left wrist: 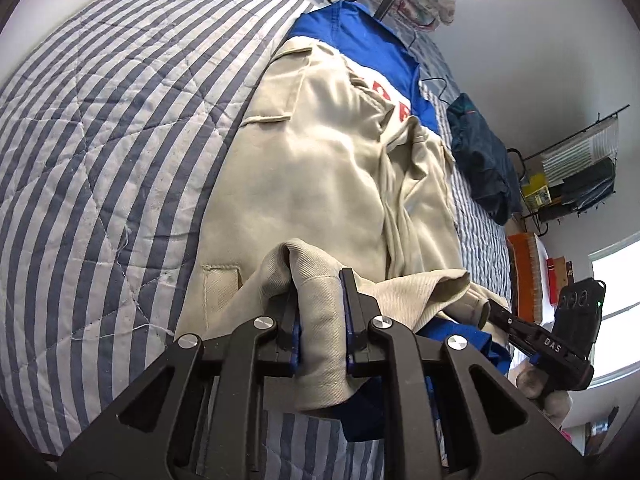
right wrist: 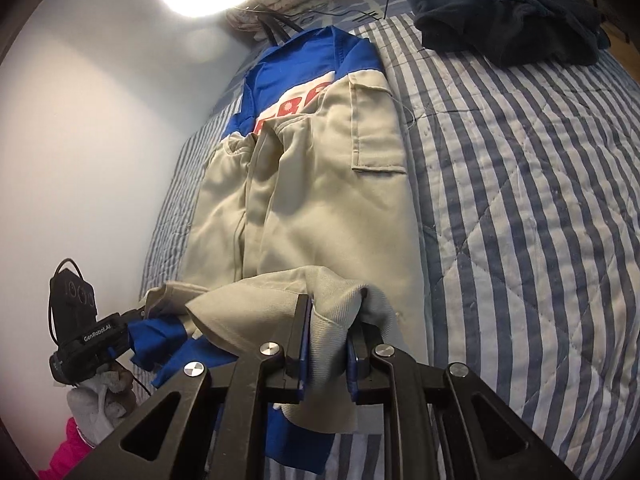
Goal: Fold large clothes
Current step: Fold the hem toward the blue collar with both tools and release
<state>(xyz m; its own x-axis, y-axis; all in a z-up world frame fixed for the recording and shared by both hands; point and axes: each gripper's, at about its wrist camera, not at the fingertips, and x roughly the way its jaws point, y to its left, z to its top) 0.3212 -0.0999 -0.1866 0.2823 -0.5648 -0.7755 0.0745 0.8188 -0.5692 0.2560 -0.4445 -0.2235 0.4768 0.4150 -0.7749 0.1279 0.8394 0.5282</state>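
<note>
A beige-and-blue twill coverall (left wrist: 320,168) lies lengthwise on the striped quilted bed (left wrist: 100,140), with wide bare quilt beside it. The left gripper (left wrist: 318,320) pinches its beige hem, and so does the right gripper (right wrist: 328,340). Only the left view shows a wire rack (left wrist: 576,168); both show a dark bundle (right wrist: 508,12).
</note>
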